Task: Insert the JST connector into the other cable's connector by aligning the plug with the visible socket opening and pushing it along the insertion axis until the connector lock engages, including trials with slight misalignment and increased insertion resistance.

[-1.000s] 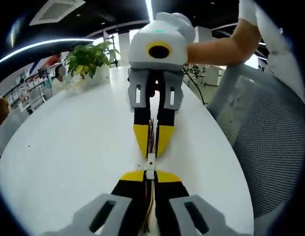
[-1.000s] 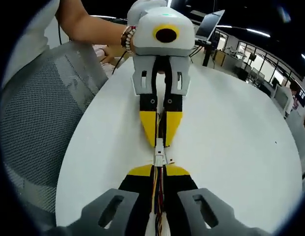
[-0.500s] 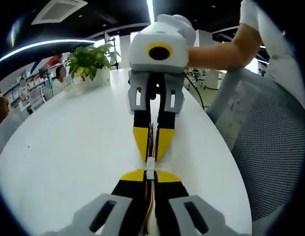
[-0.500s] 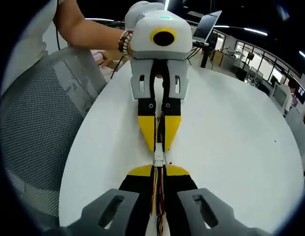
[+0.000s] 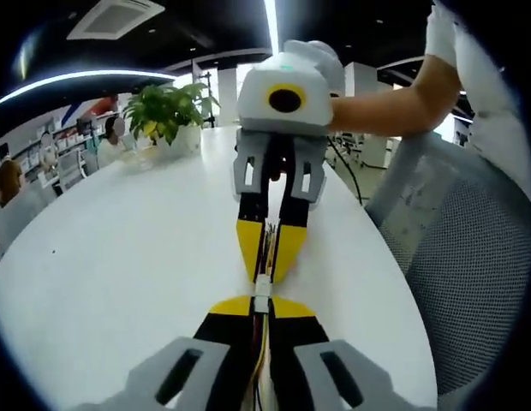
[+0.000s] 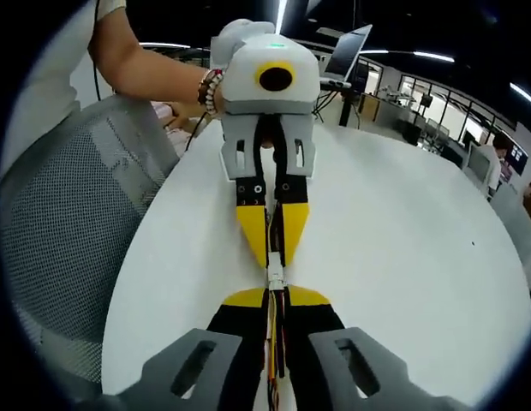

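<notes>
Looking along the left view: the left hand-held gripper (image 5: 260,306) rises from the bottom with its jaws pressed together on a cable, whose coloured wires (image 5: 259,360) run back between them.
Connector, left view: the white JST connector (image 5: 262,291) sits just past the yellow tips, above the white tabletop (image 5: 120,257).
Opposite tool, left view: the right hand-held gripper (image 5: 268,261) comes tip to tip from the far side, also pinching its cable, with a person's forearm (image 5: 385,86) behind it.
Surroundings, left view: a potted plant (image 5: 167,111) stands far off on the tabletop, and a mesh chair (image 5: 471,257) is beside the edge.
Own tool, right view: the right hand-held gripper (image 6: 275,301) is closed on its cable, wires (image 6: 277,342) between the jaws.
Connector, right view: the white connector pair (image 6: 274,276) lies between the two sets of yellow tips, which nearly touch.
Opposite tool, right view: the left hand-held gripper (image 6: 272,248) faces it in one straight line.
State of the joint: the two halves seem already together, but I cannot tell if the lock is engaged.
Advice for the step: push only along the common line of both cables, keep both tools level, do not twist, and hold the pinch firm so the wires do not slide.
Risk: a sideways push could jam the plug.
</notes>
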`<state>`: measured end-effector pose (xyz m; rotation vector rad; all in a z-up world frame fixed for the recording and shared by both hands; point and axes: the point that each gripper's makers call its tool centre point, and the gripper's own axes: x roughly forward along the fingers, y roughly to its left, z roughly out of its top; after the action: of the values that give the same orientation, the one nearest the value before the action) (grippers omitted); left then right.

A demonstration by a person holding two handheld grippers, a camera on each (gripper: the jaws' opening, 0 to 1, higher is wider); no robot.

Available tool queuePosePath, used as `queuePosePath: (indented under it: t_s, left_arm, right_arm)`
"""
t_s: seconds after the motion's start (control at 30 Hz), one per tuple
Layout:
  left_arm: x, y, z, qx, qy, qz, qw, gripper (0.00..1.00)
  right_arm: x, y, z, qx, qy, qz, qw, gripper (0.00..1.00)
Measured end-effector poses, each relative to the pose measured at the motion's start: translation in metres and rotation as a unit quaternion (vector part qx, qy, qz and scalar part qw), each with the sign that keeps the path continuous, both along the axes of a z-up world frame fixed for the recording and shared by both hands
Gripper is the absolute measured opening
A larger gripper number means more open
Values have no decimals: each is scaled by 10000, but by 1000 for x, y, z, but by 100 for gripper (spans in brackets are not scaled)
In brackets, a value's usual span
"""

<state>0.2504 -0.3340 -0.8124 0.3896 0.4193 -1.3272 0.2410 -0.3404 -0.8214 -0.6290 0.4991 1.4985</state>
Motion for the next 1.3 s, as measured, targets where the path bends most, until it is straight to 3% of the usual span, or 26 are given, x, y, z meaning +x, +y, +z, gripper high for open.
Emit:
queuePosePath:
  t_s: [0.27,0.43,0.87,1.3]
  left_arm:
    - [18,0,16,-241,-119,126,9996,0]
    - [46,6,22,-494,-165,443,9977,0]
    - [90,7,4,-571,21,1020,9931,2]
    - [101,5,-17,-510,205,1195,9913,2]
  right_arm:
    - [19,0,18,441,-150,-139,9988,4]
    - [43,2,24,875,-92,-473,9950,4]
    - [89,3,4,934,-38,-770,9926,4]
    - [98,1,-18,727,2,-736,9946,4]
